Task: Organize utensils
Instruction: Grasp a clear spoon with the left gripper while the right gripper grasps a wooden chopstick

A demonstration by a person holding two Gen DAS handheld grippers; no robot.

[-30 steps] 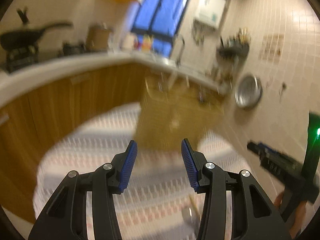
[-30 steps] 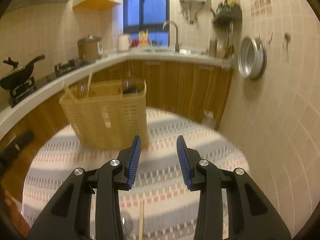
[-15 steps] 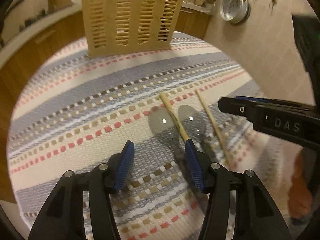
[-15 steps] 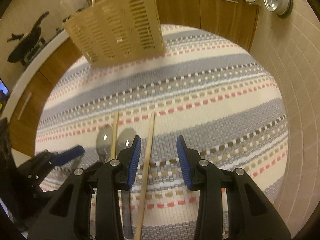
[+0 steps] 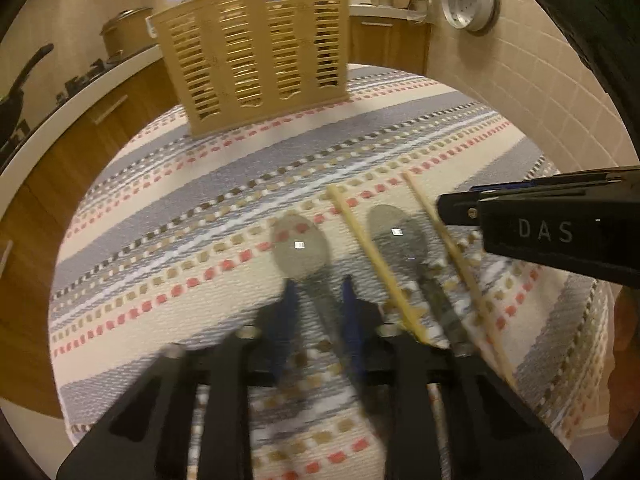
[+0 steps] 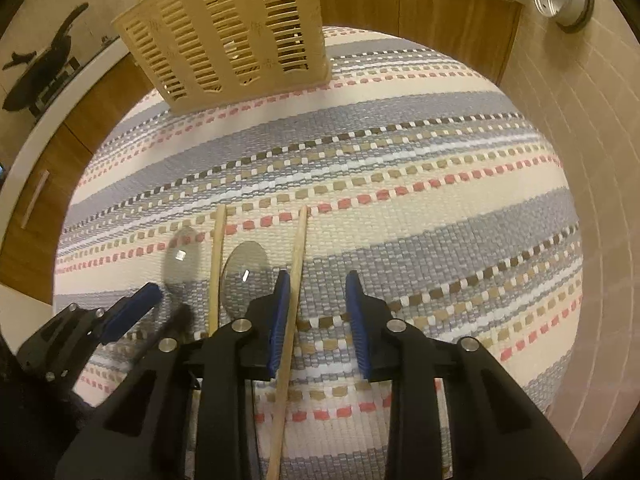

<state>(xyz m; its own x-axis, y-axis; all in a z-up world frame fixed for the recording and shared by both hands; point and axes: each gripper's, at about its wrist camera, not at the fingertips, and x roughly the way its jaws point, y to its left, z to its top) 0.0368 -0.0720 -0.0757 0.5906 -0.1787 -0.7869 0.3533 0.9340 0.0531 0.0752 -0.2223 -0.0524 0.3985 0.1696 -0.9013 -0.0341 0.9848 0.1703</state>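
Two clear-bowled spoons and two wooden chopsticks lie side by side on a striped woven mat (image 6: pixel 420 184), alternating spoon, chopstick, spoon, chopstick from left to right. All four have their long axes running near to far, handles toward the viewer. A slatted beige utensil basket (image 6: pixel 236 32) stands upright at the far edge of the mat, well apart from the utensils.

Left gripper (image 5: pixel 318 296): spread, its blue pads on either side of the handle of the left spoon (image 5: pixel 300 246), whose bowl lies just beyond the fingertips. The view is blurred here, so contact with the handle cannot be told. The left chopstick (image 5: pixel 368 248) passes just to the right of the right-hand pad.

Right gripper (image 6: pixel 316 292): spread, holding nothing. The right chopstick (image 6: pixel 296 276) lies along the inner face of its left pad, near the edge of the gap and not centred in it. The right spoon (image 6: pixel 244 276) and the other chopstick lie further left, outside the jaws.

Judgement: each gripper is nearest the utensil already aligned with its own pointing direction, the left to the left spoon and the right to the right chopstick. Closing across these long axes looks workable. The right gripper would likely need a small leftward shift first.
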